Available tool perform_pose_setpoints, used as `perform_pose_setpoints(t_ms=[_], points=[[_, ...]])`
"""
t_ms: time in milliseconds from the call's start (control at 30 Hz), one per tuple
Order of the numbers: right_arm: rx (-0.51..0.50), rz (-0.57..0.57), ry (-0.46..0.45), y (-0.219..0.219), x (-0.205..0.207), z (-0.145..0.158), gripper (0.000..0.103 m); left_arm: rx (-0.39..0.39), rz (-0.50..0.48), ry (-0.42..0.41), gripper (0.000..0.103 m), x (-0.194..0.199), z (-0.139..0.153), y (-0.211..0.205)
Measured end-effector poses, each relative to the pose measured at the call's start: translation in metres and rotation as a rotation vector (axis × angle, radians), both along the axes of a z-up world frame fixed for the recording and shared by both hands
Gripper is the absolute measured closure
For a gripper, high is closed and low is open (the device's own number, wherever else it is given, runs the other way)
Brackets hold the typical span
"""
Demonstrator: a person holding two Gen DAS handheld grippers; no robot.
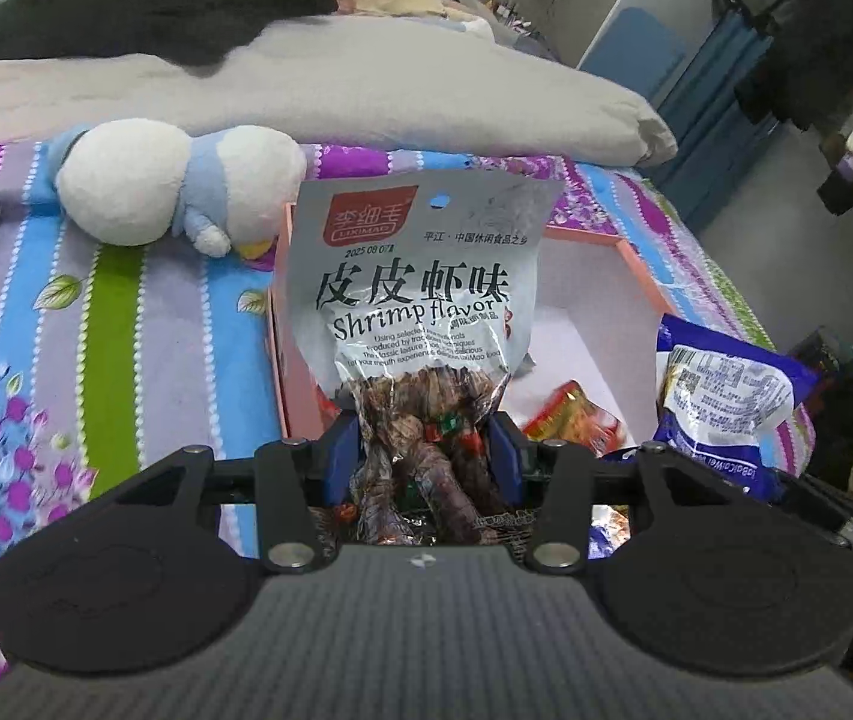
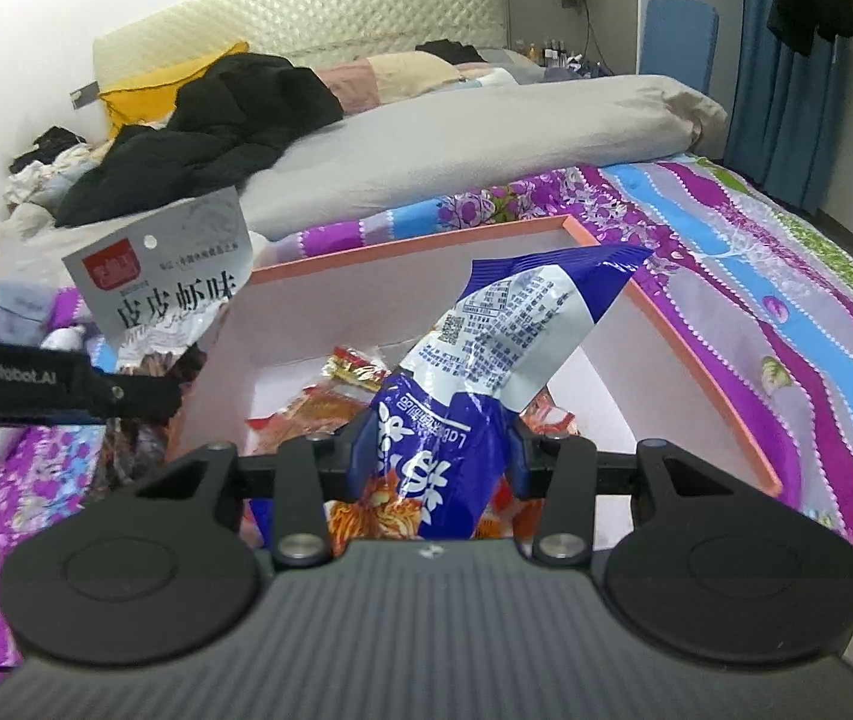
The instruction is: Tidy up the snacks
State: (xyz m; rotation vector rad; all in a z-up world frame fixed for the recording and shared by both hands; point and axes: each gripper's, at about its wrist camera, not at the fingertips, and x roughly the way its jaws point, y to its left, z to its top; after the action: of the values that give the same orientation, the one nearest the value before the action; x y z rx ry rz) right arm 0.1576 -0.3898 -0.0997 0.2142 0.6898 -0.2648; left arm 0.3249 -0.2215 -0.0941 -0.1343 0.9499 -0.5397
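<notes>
"Shrimp flavor" LIXIMAO bag [image 1: 420,294] in left claw [image 1: 423,450].

My glossy, crinkled plastic shrimp packet [image 1: 420,288] and blue foil bag [image 2: 486,348] hang above the matt card box [image 2: 426,252].

Left wrist camera sits low behind its own fingers, looking forward over the striped bedspread [image 1: 126,324] at the pink box [image 1: 645,276], close in, grey duvet [image 1: 366,90] behind; right wrist camera looks the same way from further right, down into the box [image 2: 414,249], headboard [image 2: 306,6] far off; both catch the box, the shrimp bag [image 1: 420,276] [image 2: 168,282] and blue bag [image 1: 720,402] [image 2: 486,360]
</notes>
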Motion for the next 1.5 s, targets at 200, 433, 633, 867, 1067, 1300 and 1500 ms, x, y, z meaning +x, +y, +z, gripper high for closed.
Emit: perform_pose_setpoints(t_ms=[200,433,633,867,1067,1300,1500], points=[[0.054,-0.011,0.058,-0.015,0.030,-0.034,0.057,0.050,-0.021,0.019,0.050,0.030,-0.027,-0.019],[0.092,0.010,0.101,-0.020,0.046,-0.055,0.056,0.087,-0.045,0.009,0.049,0.040,-0.036,-0.033],[0.091,0.002,0.101,-0.024,0.044,-0.052,0.029,0.051,-0.006,0.015,0.026,0.032,-0.026,-0.028],[0.089,-0.011,0.055,-0.020,0.023,-0.029,0.029,0.044,0.000,-0.062,0.026,0.008,0.012,-0.016],[0.072,-0.013,-0.021,-0.009,-0.007,0.007,0.029,0.006,0.009,-0.133,0.026,-0.026,0.052,0.006],[0.039,-0.022,-0.109,0.009,-0.050,0.048,0.029,-0.019,-0.012,-0.197,0.026,-0.076,0.093,0.031],[0.024,-0.044,-0.172,0.023,-0.088,0.079,0.029,-0.043,-0.029,-0.265,0.026,-0.114,0.127,0.048]])
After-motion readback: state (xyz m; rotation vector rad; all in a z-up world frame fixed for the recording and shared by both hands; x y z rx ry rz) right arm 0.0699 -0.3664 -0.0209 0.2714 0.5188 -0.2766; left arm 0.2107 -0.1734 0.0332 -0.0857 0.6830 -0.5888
